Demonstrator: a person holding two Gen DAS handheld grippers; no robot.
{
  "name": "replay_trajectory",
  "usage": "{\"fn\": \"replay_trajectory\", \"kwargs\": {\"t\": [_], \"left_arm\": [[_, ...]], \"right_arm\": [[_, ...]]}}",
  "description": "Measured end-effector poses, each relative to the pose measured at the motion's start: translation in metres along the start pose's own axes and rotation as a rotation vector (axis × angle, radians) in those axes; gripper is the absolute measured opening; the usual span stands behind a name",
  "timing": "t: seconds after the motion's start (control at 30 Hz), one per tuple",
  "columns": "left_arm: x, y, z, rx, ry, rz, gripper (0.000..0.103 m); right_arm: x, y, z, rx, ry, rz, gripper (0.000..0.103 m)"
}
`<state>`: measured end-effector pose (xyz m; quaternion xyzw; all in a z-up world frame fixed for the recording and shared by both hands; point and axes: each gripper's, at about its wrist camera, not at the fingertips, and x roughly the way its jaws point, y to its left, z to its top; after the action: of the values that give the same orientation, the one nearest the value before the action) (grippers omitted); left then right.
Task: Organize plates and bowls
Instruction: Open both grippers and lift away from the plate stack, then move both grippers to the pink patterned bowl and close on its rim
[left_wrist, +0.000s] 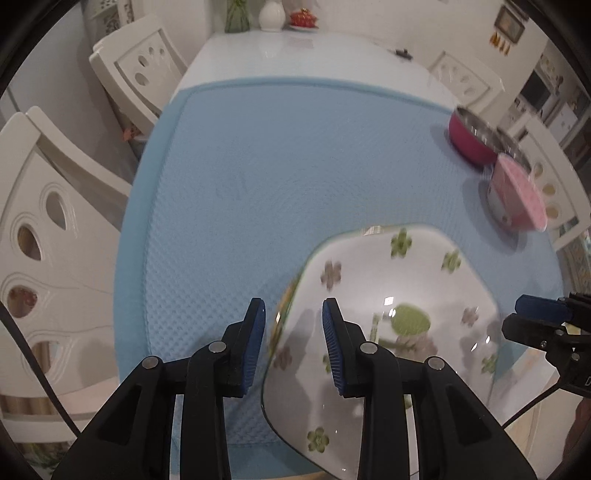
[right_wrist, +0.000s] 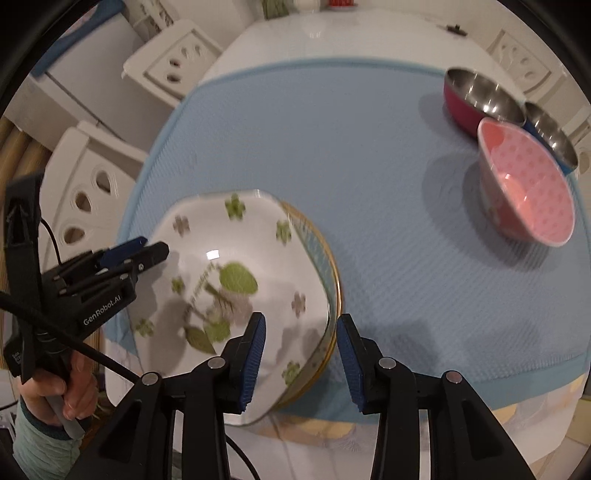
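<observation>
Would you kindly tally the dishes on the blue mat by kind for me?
Plates: 2, a white floral plate lying on a gold-rimmed plate.
Bowls: 3, a red steel-lined bowl, a blue steel-lined bowl and a pink dotted bowl.
Total: 5 dishes.

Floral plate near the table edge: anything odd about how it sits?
Yes. The floral plate sits skewed on a gold-rimmed plate beneath, not centred, and both overhang the blue mat at the near edge. The bowls look fine.
</observation>
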<state>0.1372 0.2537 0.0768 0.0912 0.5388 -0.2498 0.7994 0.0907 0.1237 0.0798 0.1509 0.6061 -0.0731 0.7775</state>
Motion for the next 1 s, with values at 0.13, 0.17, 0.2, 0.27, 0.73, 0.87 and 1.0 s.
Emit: {"fn": "replay_trajectory", "kwargs": {"t": [0.13,0.17,0.2,0.27,0.73,0.87,1.0], "left_arm": [[-0.015,0.001,0.022,-0.008,-0.043,-0.052,0.028],[-0.018,-0.001,0.028,-0.005,-0.054,-0.064,0.028],[-0.023,-0.005,0.034,0.003,-0.067,-0.080,0.028],[-0.030,-0.016,0.044,0.027,-0.089,-0.110,0.028],[-0.032,-0.104,0.088,0.141,-0.106,-0.142,0.055],[-0.030,-0.133,0.101,0.115,-0.107,-0.162,0.061],[-0.010,-0.168,0.112,0.087,-0.063,-0.173,0.061]], "right_arm": [[-0.018,-0.004,0.011,0.043,-0.060,0.036,0.039],[-0.021,-0.004,0.012,0.051,-0.066,0.039,0.039],[-0.026,-0.007,0.014,0.059,-0.073,0.042,0.039],[-0.034,-0.008,0.015,0.075,-0.091,0.043,0.042],[-0.094,-0.105,0.017,0.260,-0.254,0.015,0.056],[-0.101,-0.162,0.028,0.342,-0.270,0.029,0.069],[-0.102,-0.215,0.039,0.374,-0.258,0.001,0.070]]}}
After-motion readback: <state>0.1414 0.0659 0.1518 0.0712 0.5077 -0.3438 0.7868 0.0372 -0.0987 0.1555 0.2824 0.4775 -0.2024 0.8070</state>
